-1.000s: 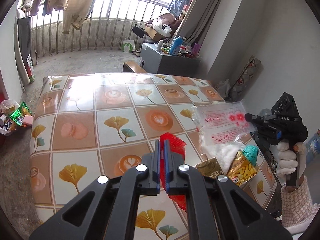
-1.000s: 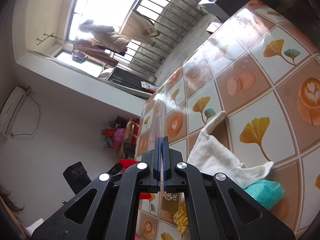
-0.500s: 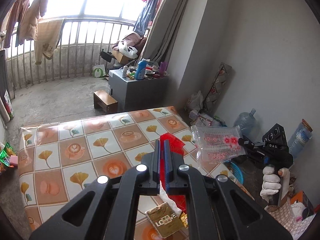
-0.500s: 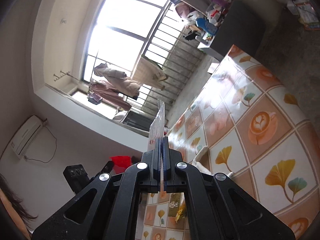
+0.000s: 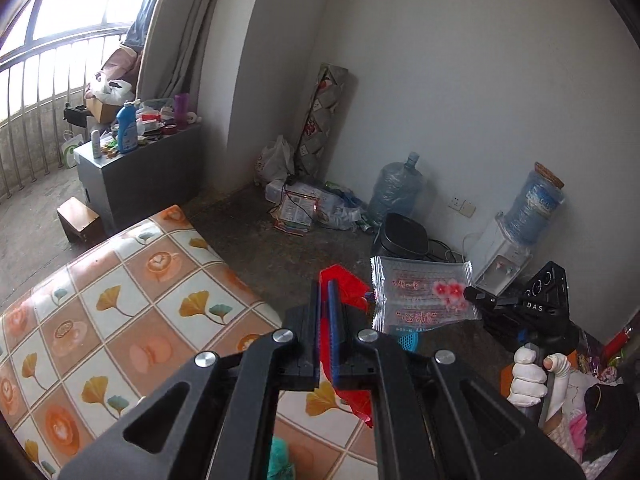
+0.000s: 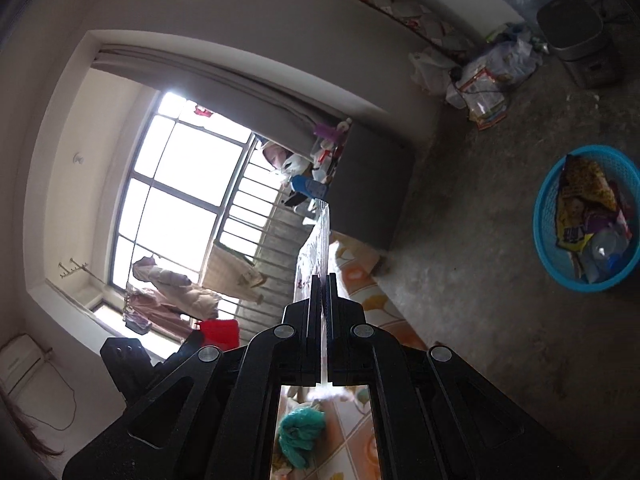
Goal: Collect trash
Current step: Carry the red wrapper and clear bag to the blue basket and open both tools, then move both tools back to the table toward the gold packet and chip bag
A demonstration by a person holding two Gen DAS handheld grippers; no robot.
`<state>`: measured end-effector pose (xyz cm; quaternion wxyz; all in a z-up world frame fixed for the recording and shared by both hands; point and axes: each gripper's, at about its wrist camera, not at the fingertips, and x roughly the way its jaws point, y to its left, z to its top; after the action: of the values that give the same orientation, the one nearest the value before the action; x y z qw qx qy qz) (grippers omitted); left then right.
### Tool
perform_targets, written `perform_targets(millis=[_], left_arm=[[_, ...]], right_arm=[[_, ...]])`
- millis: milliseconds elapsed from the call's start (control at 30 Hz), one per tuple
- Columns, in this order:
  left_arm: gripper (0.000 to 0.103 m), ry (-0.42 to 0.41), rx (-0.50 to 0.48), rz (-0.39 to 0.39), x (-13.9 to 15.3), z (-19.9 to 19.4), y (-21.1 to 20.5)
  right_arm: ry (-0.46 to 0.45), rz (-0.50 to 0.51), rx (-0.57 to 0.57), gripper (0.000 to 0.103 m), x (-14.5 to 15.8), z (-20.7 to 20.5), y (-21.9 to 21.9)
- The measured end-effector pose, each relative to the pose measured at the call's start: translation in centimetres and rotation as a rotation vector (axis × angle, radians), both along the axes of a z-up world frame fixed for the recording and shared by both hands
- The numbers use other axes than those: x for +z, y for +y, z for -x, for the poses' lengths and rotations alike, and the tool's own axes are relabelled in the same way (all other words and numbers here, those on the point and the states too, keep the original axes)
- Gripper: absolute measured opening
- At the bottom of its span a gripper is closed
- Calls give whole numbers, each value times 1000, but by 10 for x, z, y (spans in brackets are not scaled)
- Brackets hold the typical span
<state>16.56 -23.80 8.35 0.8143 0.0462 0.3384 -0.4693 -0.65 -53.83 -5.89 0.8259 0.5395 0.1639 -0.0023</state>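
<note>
Left wrist view: left gripper (image 5: 329, 312) at centre, clamped on a red wrapper (image 5: 347, 289); at right, right gripper (image 5: 470, 295) in a white-gloved hand (image 5: 528, 376), pinching a clear wrapper (image 5: 420, 294) above the floor; patterned table (image 5: 120, 312) at lower left. Right wrist view: right gripper (image 6: 322, 292) at centre, closed on the clear wrapper (image 6: 318, 248) seen edge-on; blue basket (image 6: 544, 216) of trash at right; left gripper (image 6: 188, 346) with red wrapper (image 6: 218, 332) at lower left.

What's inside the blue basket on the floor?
The blue basket holds a yellow snack bag, a purple wrapper and a clear plastic bottle. Whatever lies underneath them is covered.
</note>
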Motion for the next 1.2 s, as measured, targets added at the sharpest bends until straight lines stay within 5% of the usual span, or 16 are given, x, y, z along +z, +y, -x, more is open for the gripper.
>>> perform_targets(millis=[333,600,700,733,800,967,1200], left_arm=[[3,53,-209,-170,-75,10,-191],[4,71,-284,-260,-136,9,-303],[28,95,-295,-305,-168,0,-336],[40,93,-276,-321,-179,-3,-343],[42,119,-250,-345,-198,-11,-353],[43,174,-212,-343,-206,-21,-344],[52,102,-219,-297,-163,-22,-313]], right_arm=[[287,95,-325,0,-65,37,-63],[399,80,-375,1,-113,14,-115],[461,66,-353,11,-143,-2,-140],[498,60,-335,18,-157,-11,-147],[565,24,-315,38,-184,-17,-156],[609,-51,-341,40,-214,-1,-156],[539,-7,-398,43,-180,20,-145]])
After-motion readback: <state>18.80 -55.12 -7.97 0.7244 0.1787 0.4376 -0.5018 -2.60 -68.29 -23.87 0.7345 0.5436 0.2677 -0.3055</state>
